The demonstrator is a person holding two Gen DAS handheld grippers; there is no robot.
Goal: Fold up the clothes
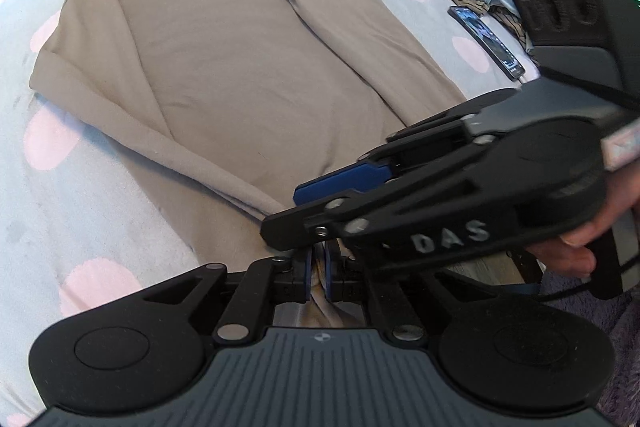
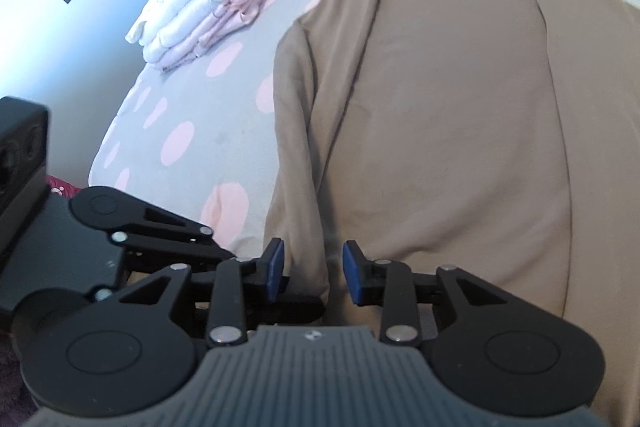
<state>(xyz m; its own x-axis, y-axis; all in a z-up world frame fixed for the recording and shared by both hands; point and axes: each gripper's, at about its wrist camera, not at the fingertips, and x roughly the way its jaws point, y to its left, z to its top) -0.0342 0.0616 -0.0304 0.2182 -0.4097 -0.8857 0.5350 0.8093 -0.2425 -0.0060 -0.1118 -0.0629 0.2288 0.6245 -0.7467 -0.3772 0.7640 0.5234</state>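
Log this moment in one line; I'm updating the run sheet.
left gripper: shut on shirt hem | right gripper: open over hem | bed

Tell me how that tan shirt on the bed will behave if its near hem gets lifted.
The tan shirt is probably floppy: its folded-in sleeves lie flat and its near edge droops over the bed. It looks thin and likely light. The left gripper pinches a small bunch of hem, so lifting there alone would likely let the rest sag and unfold.
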